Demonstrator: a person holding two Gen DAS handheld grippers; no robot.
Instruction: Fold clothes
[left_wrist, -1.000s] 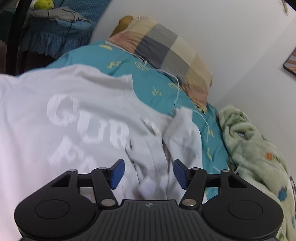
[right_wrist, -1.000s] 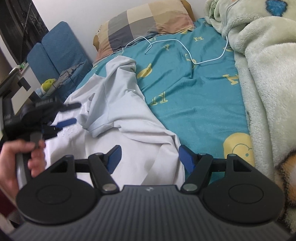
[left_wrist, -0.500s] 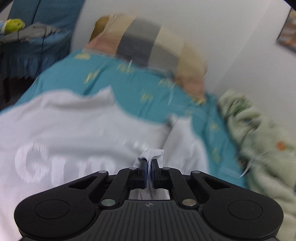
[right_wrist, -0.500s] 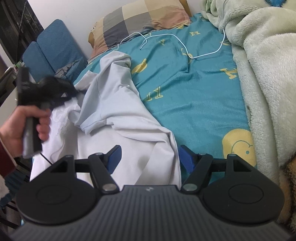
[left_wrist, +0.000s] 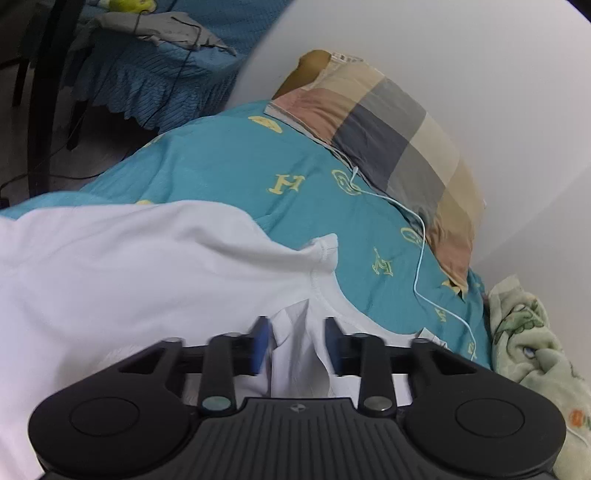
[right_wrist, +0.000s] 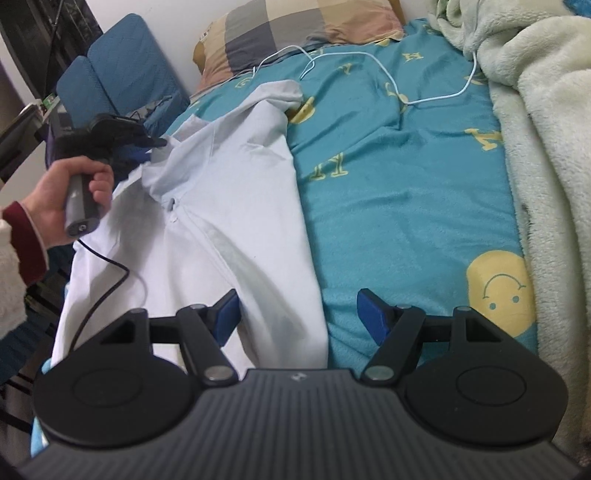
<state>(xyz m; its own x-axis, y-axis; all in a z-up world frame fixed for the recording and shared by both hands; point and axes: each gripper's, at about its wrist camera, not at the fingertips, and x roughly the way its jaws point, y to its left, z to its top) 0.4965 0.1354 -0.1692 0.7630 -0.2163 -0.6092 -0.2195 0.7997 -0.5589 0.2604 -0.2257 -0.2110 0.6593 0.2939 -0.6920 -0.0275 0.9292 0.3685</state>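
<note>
On the teal bed, a white shirt; left tool opening around shirt fabric; right tool open.

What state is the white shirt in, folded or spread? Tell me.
Partly folded: the white shirt has one side doubled over itself, a sleeve bunched toward the pillow.

White shirt lies rumpled on a teal bedsheet, stretching from six o'clock up toward eleven o'clock, one sleeve folded across, its collar bunched at the far end.
</note>
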